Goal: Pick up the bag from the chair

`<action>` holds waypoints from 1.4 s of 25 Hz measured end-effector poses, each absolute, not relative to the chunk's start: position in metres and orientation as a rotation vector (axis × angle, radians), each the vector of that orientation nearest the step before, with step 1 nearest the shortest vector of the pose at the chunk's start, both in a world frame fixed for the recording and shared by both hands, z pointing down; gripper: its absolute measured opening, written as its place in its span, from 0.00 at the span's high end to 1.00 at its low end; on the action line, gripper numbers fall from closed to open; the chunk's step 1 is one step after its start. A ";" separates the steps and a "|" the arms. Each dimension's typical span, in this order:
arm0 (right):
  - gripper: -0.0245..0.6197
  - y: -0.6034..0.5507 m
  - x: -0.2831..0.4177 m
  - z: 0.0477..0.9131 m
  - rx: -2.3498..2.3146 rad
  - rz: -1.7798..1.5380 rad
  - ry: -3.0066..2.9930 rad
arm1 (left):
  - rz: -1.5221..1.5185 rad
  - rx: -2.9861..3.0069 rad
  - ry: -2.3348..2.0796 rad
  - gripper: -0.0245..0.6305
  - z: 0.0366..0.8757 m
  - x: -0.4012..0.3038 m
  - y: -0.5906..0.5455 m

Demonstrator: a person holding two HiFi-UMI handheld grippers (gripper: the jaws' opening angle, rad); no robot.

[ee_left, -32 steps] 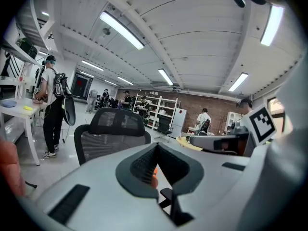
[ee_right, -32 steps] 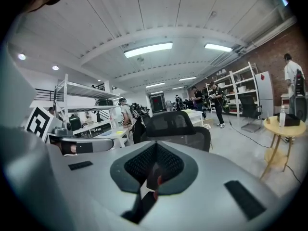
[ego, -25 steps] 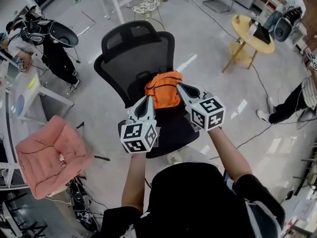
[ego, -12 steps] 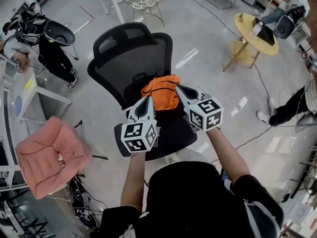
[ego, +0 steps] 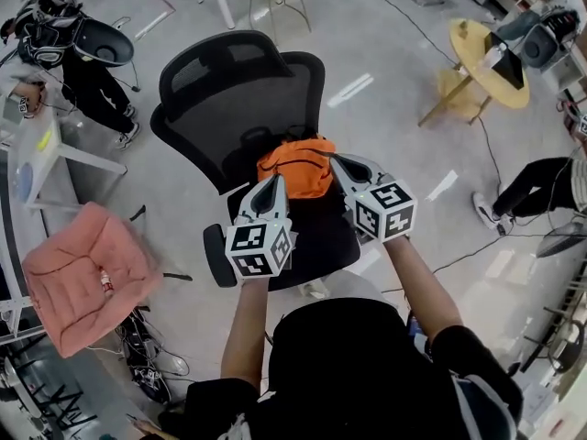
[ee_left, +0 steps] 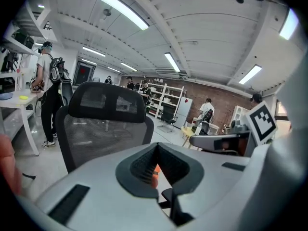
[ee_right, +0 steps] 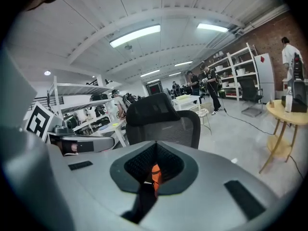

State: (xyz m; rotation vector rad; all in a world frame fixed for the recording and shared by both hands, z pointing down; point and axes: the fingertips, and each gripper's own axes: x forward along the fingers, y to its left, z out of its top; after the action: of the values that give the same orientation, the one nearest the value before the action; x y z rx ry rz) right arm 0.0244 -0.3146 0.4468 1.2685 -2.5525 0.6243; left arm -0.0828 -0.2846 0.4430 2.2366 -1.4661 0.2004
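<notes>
On the black chair [ego: 229, 99], close to its backrest, is the orange bag [ego: 298, 165]. The L claw [ego: 273, 184] is at the bag's left edge & the R claw [ego: 338, 163] is at its right edge. Both claws are shut tight, and each pinches a bit of the bag's cloth. In the left gripper view the bag [ee_left: 154, 173] shows as a thin orange strip in the seam btw the jaws. It's the same for the bag [ee_right: 155, 176] in the right gripper view. Can't tell if the bag's bottom rests on the seat or hangs just over it.

Edges: the backrest stands right behind the bag. A black armrest [ego: 218, 257] sticks out beside the L claw's cube.

Room: there's bare grey floor [ego: 394, 126] all round the chair. A pink cushion [ego: 78, 273] & a white desk [ego: 41, 149] are well off to the left. A round yellow table [ego: 484, 55] is well off to the right.
</notes>
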 end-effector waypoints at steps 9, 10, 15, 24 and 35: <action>0.96 -0.351 0.035 0.492 1.231 0.709 -2.482 | 0.262 2.168 -1.451 0.95 0.486 -0.079 -0.316; 0.96 -0.355 0.034 0.497 1.229 0.711 -2.475 | 0.270 2.165 -1.450 0.95 0.492 -0.081 -0.320; 0.96 -0.359 0.026 0.526 1.202 0.748 -2.420 | 0.317 2.127 -1.428 0.95 0.521 -0.095 -0.322; 0.96 -0.375 0.027 0.577 1.149 0.797 -2.330 | 0.408 2.092 -1.397 0.95 0.568 -0.098 -0.343; 0.96 -0.395 0.029 0.634 1.085 0.806 -2.253 | 0.545 2.064 -1.381 0.95 0.629 -0.111 -0.371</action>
State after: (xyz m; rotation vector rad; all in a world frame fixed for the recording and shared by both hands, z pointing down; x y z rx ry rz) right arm 0.0293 -0.3951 0.6342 1.0851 -2.2529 0.8058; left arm -0.1113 -0.3708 0.6288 2.0636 -1.3814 0.5452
